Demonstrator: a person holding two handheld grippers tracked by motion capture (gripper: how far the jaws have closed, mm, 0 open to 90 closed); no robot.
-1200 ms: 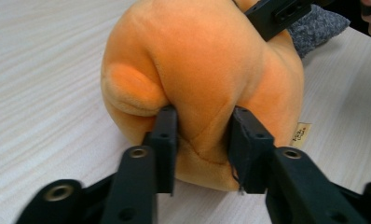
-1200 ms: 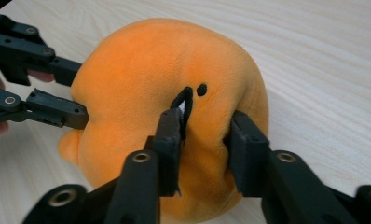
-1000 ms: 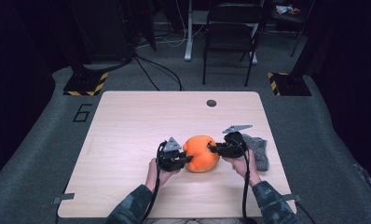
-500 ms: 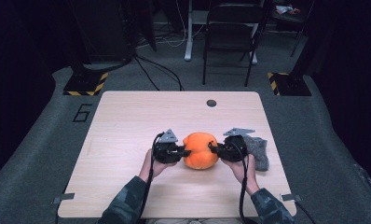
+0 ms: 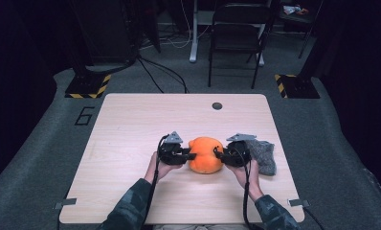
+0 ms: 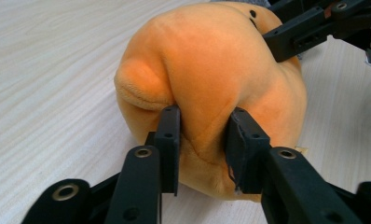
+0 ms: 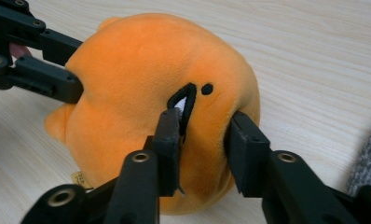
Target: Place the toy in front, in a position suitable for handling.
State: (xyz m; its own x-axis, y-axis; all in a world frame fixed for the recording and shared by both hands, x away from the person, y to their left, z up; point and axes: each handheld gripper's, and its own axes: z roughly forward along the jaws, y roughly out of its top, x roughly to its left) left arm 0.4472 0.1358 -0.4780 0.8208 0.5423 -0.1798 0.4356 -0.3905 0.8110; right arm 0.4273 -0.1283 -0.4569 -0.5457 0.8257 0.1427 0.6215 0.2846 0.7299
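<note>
I see the big wooden table (image 5: 131, 143) first, pale and smooth, with a small dark round spot (image 5: 217, 106) near its far edge. On the table, near my side and a bit right of the middle, sits the orange plush toy (image 5: 205, 154). It is round and fat like a ball, soft and fuzzy, bright orange all over. One side has a little bump that sticks out, and a deep fold runs down where the cloth is pushed in. The other side has a black sewn mark with a white bit inside it and a small black dot next to it. A tiny tag peeks out low down. Just right of the toy lies a grey knitted cloth (image 5: 263, 154), flat on the wood. My left gripper (image 5: 188, 155) bites the toy's left side, its two black jaws squeezed into the plush. My right gripper (image 5: 218, 154) bites the toy's right side the same way, jaws pressed in by the black mark. The toy rests between them
</note>
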